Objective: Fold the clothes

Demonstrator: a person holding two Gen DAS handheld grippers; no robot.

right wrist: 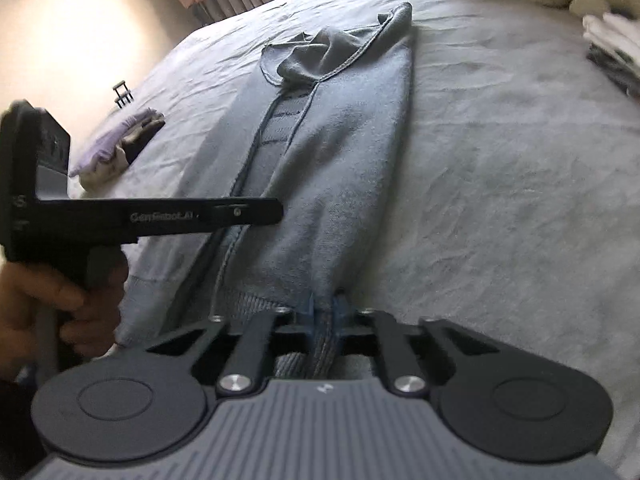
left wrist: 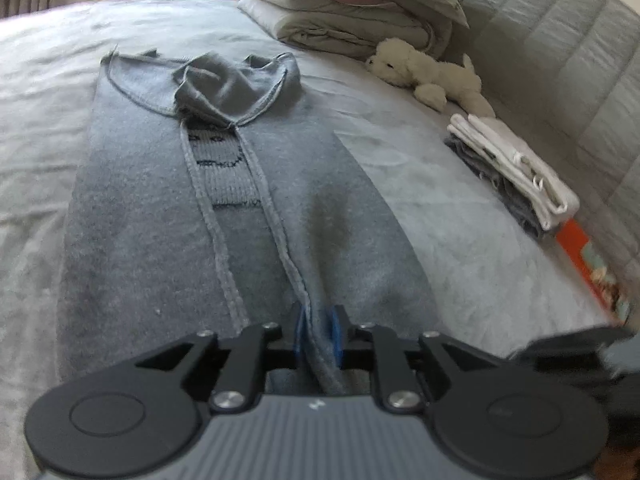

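A grey-blue hooded sweater (left wrist: 140, 200) lies flat on the bed, inside out, sides folded toward the middle, hood at the far end. My left gripper (left wrist: 318, 330) is shut on the sweater's near hem by a seam. In the right wrist view the same sweater (right wrist: 340, 160) stretches away from me. My right gripper (right wrist: 325, 312) is shut on the ribbed hem at its near right part. The left gripper's body (right wrist: 140, 216) and the hand holding it show at the left of that view, beside the sweater.
The bed sheet (left wrist: 420, 184) is pale grey. A stack of folded clothes (left wrist: 516, 168), a white plush toy (left wrist: 424, 70) and folded quilts (left wrist: 344, 4) lie at the right and far side. A small pile of lilac and dark clothes (right wrist: 116, 144) lies at the left edge.
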